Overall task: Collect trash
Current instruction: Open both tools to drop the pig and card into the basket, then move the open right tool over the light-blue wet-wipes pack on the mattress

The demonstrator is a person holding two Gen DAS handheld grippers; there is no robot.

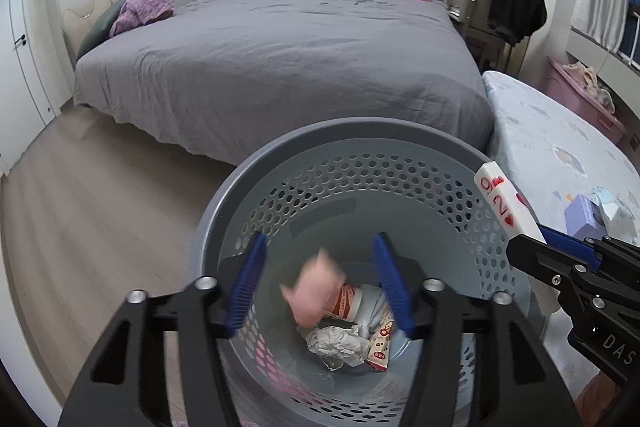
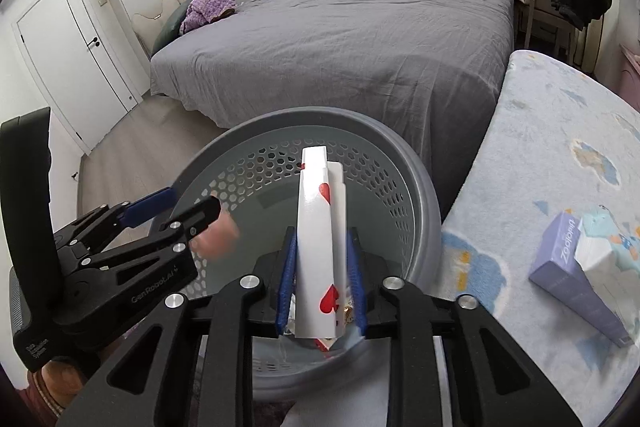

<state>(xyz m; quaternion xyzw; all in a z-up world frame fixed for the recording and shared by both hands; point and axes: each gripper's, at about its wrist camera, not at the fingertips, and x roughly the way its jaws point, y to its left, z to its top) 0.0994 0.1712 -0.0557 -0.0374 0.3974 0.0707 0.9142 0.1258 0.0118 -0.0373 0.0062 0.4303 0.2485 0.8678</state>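
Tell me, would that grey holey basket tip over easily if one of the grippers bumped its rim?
Probably fairly easily. The perforated grey basket looks like thin plastic, so likely light for its size. It holds only a few scraps, crumpled paper and a paper cup, which add little weight low down. Its round wall might let it roll once tipped.

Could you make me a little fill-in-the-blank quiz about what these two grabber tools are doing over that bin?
1. The left gripper has its fingers apart above the grey ____ basket.
2. A blurred ____ scrap is dropping between them toward the crumpled paper.
3. The right gripper is shut on a white box printed with red ____.
4. The big bed behind has a ____ cover.

Missing words: perforated; pink; hearts; grey
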